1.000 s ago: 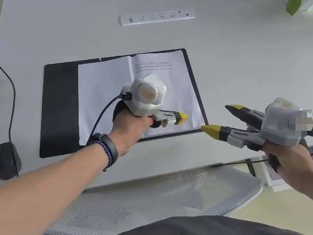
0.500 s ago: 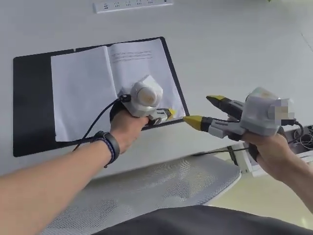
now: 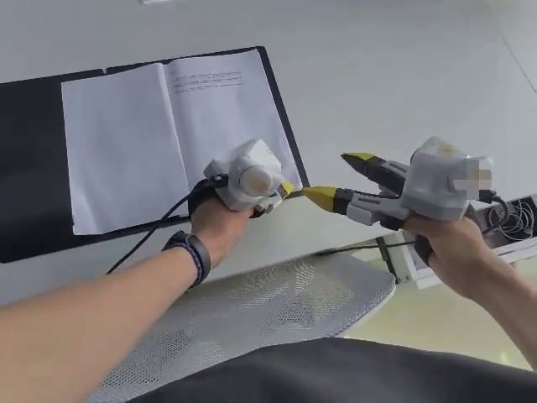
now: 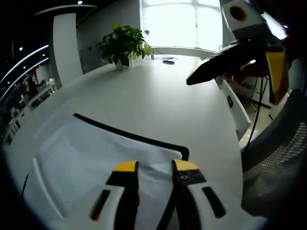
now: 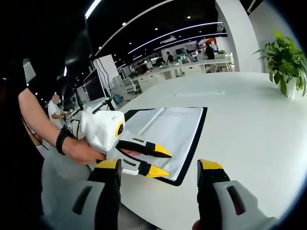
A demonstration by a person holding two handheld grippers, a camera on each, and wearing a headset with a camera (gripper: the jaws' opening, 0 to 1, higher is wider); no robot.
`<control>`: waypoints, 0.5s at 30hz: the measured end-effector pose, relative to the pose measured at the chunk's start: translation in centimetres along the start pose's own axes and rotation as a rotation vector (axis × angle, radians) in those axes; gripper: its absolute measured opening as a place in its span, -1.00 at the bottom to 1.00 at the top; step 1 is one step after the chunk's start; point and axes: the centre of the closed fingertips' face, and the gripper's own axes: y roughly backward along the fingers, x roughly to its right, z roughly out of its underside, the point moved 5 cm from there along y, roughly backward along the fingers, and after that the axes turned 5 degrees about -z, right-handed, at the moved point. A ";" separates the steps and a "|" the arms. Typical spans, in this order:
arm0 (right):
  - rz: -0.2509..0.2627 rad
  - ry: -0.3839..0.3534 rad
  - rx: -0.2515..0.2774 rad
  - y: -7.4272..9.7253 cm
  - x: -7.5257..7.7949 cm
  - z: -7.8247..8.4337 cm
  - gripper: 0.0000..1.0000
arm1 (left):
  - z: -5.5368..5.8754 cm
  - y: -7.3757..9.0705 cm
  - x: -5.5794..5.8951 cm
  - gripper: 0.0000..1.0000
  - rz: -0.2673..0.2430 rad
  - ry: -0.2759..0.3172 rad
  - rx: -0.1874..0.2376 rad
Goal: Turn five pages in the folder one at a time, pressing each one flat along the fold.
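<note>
The black folder (image 3: 29, 176) lies open on the white table, its white pages (image 3: 168, 126) flat. My left gripper (image 3: 287, 190) hovers at the lower right corner of the right page, jaws a little open with nothing between them. In the left gripper view its yellow tips (image 4: 156, 166) stand over that page corner (image 4: 96, 153). My right gripper (image 3: 334, 176) is wide open and empty just right of the folder's corner, pointing at the left gripper. The right gripper view has its jaws (image 5: 159, 165) framing the left gripper (image 5: 164, 162) and the folder (image 5: 193, 141).
The table's near edge runs just below the folder. A grey mesh chair (image 3: 252, 311) is under the edge. A box with cables (image 3: 512, 220) sits at the far right. A potted plant (image 5: 288, 62) stands on the table well beyond the folder.
The head camera has swung, so the folder sits higher and further left in the picture. The left gripper's tips have come closer to the page's lower right corner and to the right gripper.
</note>
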 end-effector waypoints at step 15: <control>-0.014 0.004 -0.009 -1.4 1.6 -0.3 0.18 | -0.1 -0.2 0.4 -0.85 -0.091 0.001 -0.007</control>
